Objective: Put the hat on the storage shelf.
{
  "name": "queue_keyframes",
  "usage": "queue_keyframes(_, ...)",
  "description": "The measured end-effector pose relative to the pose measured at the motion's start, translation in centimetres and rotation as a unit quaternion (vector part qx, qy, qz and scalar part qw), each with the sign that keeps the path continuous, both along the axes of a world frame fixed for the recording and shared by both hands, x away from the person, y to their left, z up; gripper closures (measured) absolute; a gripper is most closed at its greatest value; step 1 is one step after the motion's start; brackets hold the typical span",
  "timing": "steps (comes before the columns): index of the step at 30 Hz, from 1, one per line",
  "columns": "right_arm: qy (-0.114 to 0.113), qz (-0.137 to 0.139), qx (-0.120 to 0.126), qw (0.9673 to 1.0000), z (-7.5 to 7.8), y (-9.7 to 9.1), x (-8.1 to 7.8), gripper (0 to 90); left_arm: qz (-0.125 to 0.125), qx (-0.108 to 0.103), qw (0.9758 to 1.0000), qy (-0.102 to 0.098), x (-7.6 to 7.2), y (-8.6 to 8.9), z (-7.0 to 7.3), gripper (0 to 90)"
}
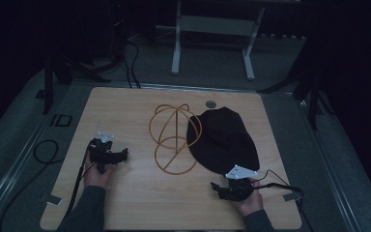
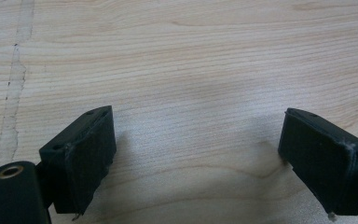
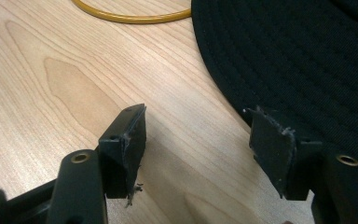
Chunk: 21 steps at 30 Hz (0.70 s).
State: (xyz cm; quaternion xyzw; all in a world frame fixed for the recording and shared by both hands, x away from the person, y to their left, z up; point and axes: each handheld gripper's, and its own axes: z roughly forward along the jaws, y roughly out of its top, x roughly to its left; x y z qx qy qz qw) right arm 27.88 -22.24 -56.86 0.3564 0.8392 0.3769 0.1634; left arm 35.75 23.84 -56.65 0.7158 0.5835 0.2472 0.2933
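High view: black hat [image 1: 223, 140] lies right of centre on the table [image 1: 125, 203], touching a wire stand [image 1: 174, 137]. Left gripper [image 2: 196, 158] view: jaws apart over bare wood. Right gripper [image 3: 198, 149] view: jaws apart, the hat's brim beside the right jaw.

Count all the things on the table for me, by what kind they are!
Black hat: 1
Gold wire stand: 1
Grippers, left and right: 2
Total: 4
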Motion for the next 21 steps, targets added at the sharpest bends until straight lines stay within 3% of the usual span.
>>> queue_keyframes(1, 0.000, 0.000, 0.000, 1.0000, 0.0, 0.0, 0.0, 32.0, 0.000, 0.000, 1.0000, 0.000, 0.0, 0.0, 0.0, 11.3)
queue_keyframes(3, 0.004, -0.009, -0.004, 0.9999, -0.1, 0.0, 0.1, 21.6, 0.000, 0.000, 1.0000, 0.001, 0.0, 0.0, 0.0, 11.3)
queue_keyframes(7, 0.009, -0.005, -0.009, 0.9999, -0.1, 0.1, 0.3, 17.2, -0.001, 0.000, 1.0000, 0.001, 0.0, 0.0, 0.0, 11.3)
queue_keyframes(10, 0.014, 0.017, -0.017, 0.9996, 0.1, 0.0, 0.6, 19.2, -0.001, 0.000, 1.0000, 0.001, 0.0, 0.0, 0.0, 11.3)
queue_keyframes(16, 0.021, 0.031, -0.022, 0.9990, 0.4, 0.1, 0.8, 21.5, 0.000, 0.000, 1.0000, 0.001, 0.0, 0.0, 0.0, 11.3)
queue_keyframes(21, 0.041, 0.034, -0.039, 0.9979, 1.0, -0.1, 1.0, 32.6, -0.001, 0.000, 1.0000, 0.001, 0.0, 0.0, 0.0, 11.3)
